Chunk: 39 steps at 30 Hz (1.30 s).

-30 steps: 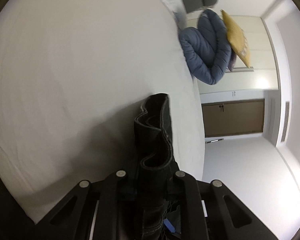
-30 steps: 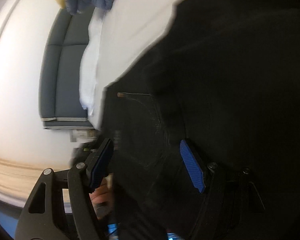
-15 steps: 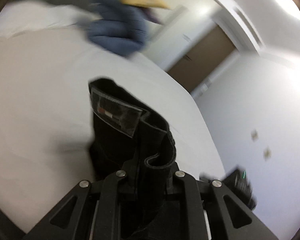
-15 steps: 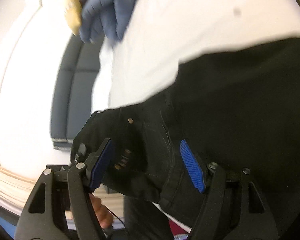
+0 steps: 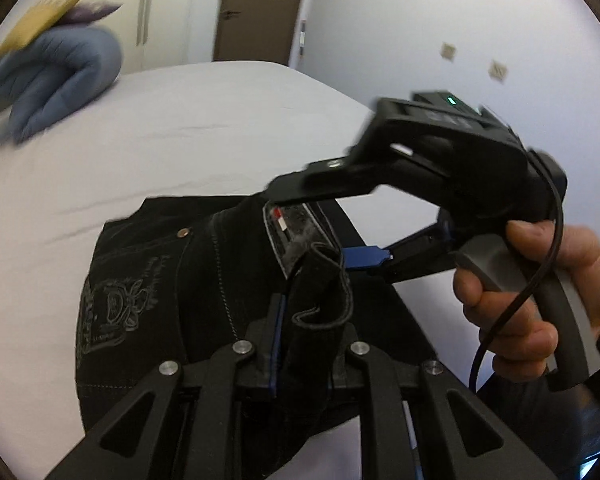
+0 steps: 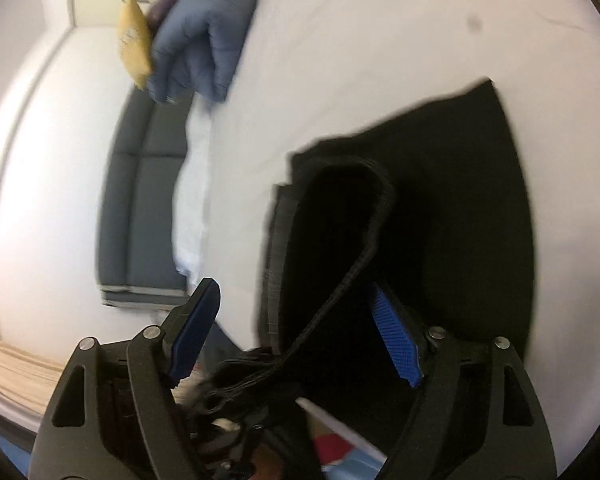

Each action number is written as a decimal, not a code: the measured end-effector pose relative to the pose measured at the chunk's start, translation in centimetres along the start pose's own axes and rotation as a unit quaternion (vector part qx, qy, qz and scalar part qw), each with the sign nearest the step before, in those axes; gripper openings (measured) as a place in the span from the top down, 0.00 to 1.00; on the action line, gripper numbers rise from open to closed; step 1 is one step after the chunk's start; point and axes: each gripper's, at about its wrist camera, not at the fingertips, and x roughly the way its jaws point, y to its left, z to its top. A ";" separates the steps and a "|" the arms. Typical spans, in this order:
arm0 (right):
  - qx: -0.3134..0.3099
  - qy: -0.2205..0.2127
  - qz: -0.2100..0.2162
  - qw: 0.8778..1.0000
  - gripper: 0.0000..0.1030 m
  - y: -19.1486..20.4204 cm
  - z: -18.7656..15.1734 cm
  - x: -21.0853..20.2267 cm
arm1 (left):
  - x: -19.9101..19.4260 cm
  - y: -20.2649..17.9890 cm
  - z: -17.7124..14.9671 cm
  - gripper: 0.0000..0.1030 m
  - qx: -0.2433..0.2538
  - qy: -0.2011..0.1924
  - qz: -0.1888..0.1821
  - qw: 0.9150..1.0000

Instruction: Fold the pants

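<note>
Pants [image 5: 204, 280] lie bunched on the white bed [image 5: 220, 120]. Left hand-held gripper [image 5: 306, 332] is clamped on a waistband fold. Right hand-held gripper [image 6: 296, 332], jaws just opening, stands wide, pads off the cloth between them. Advise laying the waistband flat before letting go.

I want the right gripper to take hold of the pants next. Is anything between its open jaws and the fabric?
Nothing visible blocks it. The right gripper has just been opening, and the black pants already lie between its jaws on the white bed. The left gripper grips another part.
</note>
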 end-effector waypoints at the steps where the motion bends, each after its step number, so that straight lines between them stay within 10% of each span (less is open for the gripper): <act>1: -0.008 -0.005 -0.007 1.000 0.27 -0.1 0.0 0.0 | 0.1 -0.6 -0.1 0.85 0.018 0.002 0.010 1.000; 3: -0.020 -0.013 -0.032 0.999 0.35 -0.1 0.1 -0.2 | 0.2 -1.5 -0.3 0.85 0.043 0.003 0.022 0.999; 5: -0.024 -0.005 -0.049 0.998 0.72 -0.4 0.3 0.2 | 0.4 -2.4 -0.7 0.85 0.064 0.007 0.027 0.998; 9: -0.069 -0.013 -0.097 0.993 0.86 0.0 0.3 -0.6 | 1.2 -3.2 -0.4 0.85 0.074 0.014 0.023 0.997; 27: -0.066 -0.046 -0.105 0.991 0.87 -6.6 0.1 -5.2 | 6.5 -7.3 -0.3 0.82 0.108 0.054 -0.002 0.993; 35: -0.026 -0.041 -0.058 0.997 0.79 -8.9 0.2 -6.5 | 3.1 -4.1 0.3 0.29 0.023 0.030 -0.067 0.997; 39: -0.013 -0.095 -0.072 0.993 0.77 -8.9 -0.8 -10.4 | -1.4 -1.0 1.0 0.24 0.001 -0.003 -0.058 0.998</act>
